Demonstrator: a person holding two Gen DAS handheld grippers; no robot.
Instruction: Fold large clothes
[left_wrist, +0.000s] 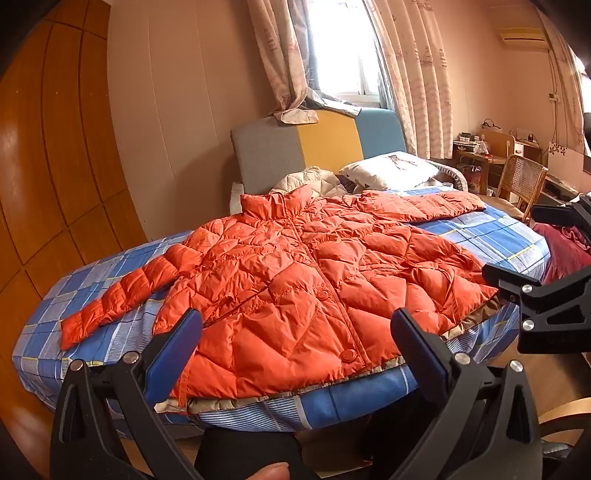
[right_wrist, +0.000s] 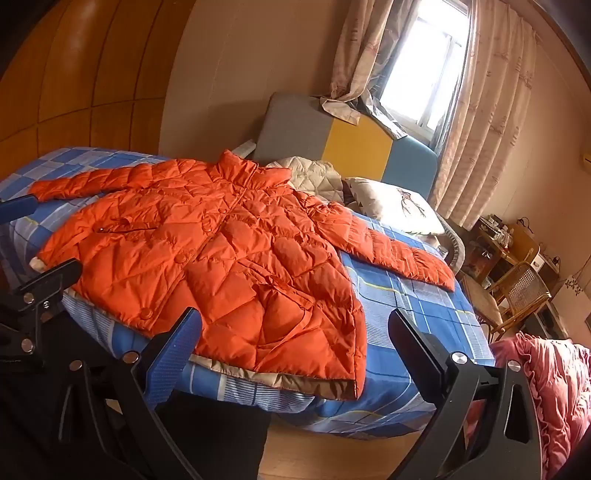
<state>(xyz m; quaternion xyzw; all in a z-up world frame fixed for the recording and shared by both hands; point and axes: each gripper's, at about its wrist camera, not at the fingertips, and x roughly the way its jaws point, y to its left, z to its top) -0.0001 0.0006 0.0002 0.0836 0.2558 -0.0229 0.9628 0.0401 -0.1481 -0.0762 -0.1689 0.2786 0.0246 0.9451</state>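
An orange quilted jacket lies face up and buttoned on the bed's blue checked sheet. Both sleeves are spread out to the sides, and the hem hangs at the near edge. My left gripper is open in front of the hem's left half, with nothing between its fingers. My right gripper is open in front of the hem's right corner, also holding nothing. Each gripper shows at the edge of the other's view, the right gripper and the left gripper.
At the bed's head are a white pillow, a beige quilted garment and a grey, yellow and blue headboard. A wooden wardrobe stands on the left. On the right are a wicker chair and a pink blanket.
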